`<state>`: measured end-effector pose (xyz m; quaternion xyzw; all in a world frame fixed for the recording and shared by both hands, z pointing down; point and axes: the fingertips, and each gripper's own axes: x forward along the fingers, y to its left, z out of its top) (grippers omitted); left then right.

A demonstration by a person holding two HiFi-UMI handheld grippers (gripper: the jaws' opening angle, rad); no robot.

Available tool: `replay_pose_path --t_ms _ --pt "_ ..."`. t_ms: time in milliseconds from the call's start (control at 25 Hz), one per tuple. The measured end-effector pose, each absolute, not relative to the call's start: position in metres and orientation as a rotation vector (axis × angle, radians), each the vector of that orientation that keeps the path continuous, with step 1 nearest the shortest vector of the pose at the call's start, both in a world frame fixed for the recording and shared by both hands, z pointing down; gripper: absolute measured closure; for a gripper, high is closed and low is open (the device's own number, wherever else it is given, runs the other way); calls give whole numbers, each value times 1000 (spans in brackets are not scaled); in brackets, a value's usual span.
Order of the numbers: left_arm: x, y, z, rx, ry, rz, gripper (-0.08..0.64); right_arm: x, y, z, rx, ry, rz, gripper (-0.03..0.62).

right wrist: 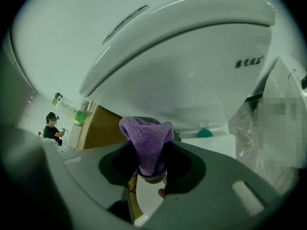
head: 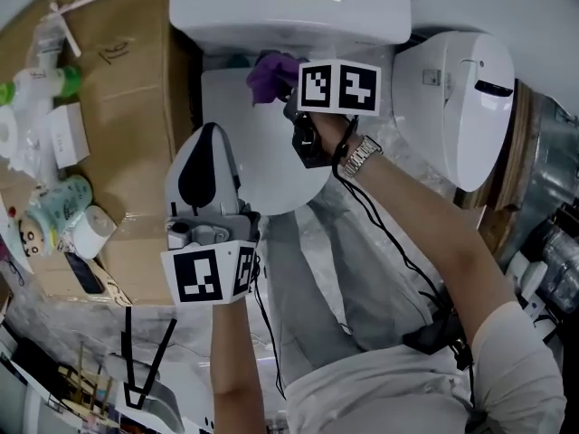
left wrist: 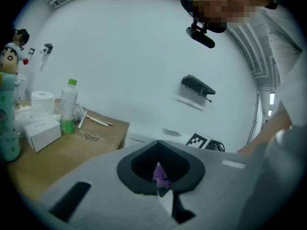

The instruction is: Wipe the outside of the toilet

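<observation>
Purple cloth (right wrist: 146,145) bunched between the fingers of the right gripper (head: 288,89), which are clamped on it, its fluffy end poking out past the fingertips. Directly ahead of those fingers rises the curved white tank (head: 235,12) of the toilet; below them lies the rear of the closed toilet lid (head: 271,174). The cloth sits where lid and tank meet, though whether it touches the porcelain cannot be made out. A small teal object (right wrist: 205,133) shows just to the right of the fingers, under the tank. A wristwatch (head: 362,158) is on the arm behind this gripper.

The left gripper (head: 211,132) is well back from the cloth, its fingers drawn together to a narrow slit with nothing between them. Its tips lie over the left edge of the lid and point towards the tank, and the cloth appears far ahead through the gap.

To the left of the left fingers runs a brown cardboard surface (head: 136,70) carrying a green-capped bottle (left wrist: 68,107), a paper roll (left wrist: 42,99) and a small white box (left wrist: 43,131). To the right of the right fingers stands a second white fixture (head: 461,98).
</observation>
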<state>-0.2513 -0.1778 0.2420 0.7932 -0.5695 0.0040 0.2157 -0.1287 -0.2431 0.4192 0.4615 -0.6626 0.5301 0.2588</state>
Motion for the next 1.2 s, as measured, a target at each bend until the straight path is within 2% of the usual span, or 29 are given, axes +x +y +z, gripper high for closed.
replay_pose_path --t_ms 320,560,880,1200 --pt "-295 -182 251 2207 -1529 -14 554 -212 -270 439 1284 -1775 1412 448" --pt "-320 -180 255 2169 -1543 -55 554 -244 -280 459 1305 -1730 1411 448" --pt "-323 -173 263 2150 -1549 -82 554 -215 -293 472 1373 -1708 1401 448" --pt "-275 -171 262 2161 -1546 -65 554 -153 -286 466 1358 -1717 1364 446"
